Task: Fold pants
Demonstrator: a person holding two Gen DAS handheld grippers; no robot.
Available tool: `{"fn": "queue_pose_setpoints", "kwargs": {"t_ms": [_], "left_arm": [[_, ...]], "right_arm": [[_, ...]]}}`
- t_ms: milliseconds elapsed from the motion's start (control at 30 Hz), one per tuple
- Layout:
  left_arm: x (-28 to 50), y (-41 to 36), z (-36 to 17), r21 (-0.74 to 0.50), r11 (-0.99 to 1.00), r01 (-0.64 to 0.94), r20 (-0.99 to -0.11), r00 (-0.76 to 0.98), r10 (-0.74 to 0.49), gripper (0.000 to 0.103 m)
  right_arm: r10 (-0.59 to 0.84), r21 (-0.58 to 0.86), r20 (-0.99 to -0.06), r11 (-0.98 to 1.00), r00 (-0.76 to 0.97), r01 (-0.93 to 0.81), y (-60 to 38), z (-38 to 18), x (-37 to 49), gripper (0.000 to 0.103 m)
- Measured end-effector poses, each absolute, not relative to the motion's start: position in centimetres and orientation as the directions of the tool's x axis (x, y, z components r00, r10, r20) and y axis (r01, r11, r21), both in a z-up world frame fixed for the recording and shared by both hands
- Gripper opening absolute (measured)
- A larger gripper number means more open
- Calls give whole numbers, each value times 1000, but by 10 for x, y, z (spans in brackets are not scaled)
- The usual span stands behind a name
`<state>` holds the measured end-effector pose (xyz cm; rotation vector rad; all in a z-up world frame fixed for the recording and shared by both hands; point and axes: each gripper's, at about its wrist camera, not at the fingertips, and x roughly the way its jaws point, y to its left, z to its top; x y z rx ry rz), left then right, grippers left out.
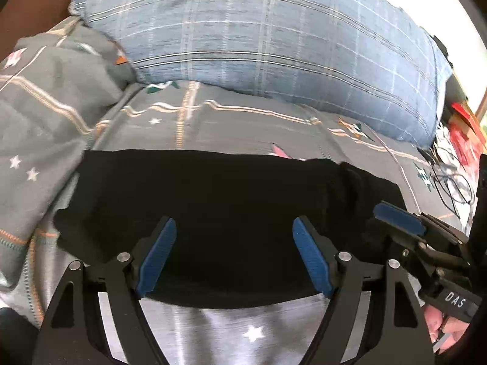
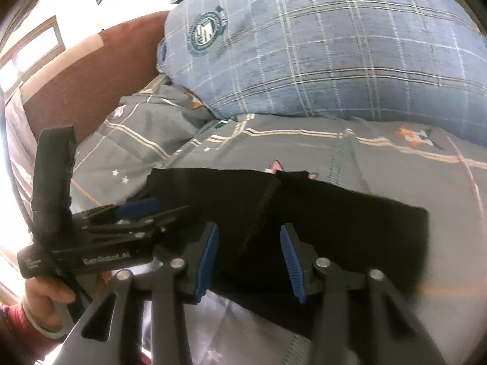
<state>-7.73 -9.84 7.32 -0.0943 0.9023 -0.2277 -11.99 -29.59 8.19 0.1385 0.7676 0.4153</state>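
Black pants (image 1: 219,213) lie folded into a flat rectangle on the grey patterned bed sheet (image 1: 243,127). They also show in the right wrist view (image 2: 334,231), with a fold ridge running down the middle. My left gripper (image 1: 234,252) is open and empty, its blue pads just above the pants' near edge. My right gripper (image 2: 248,261) is open and empty over the pants' near edge. The right gripper also shows in the left wrist view (image 1: 401,222), at the pants' right end. The left gripper shows at the left of the right wrist view (image 2: 137,210).
A large blue plaid pillow (image 1: 274,36) lies behind the pants. A crumpled grey duvet (image 1: 39,106) is bunched at the left. A brown headboard (image 2: 76,91) stands at the far left. Cables and red items (image 1: 456,140) sit at the right bed edge.
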Motion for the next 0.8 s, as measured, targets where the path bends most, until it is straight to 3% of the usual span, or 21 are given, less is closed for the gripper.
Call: {"fn": "queue_pose_setpoints", "kwargs": {"t_ms": [400, 800], "left_arm": [[-78, -61, 69, -175, 982, 74, -767, 615, -183, 79], [-100, -3, 54, -350, 935, -59, -760, 601, -247, 83]], "right_arm": [[460, 274, -639, 885, 617, -376, -258, 84, -107, 49], [479, 257, -673, 866, 564, -429, -236, 74, -78, 58]]}}
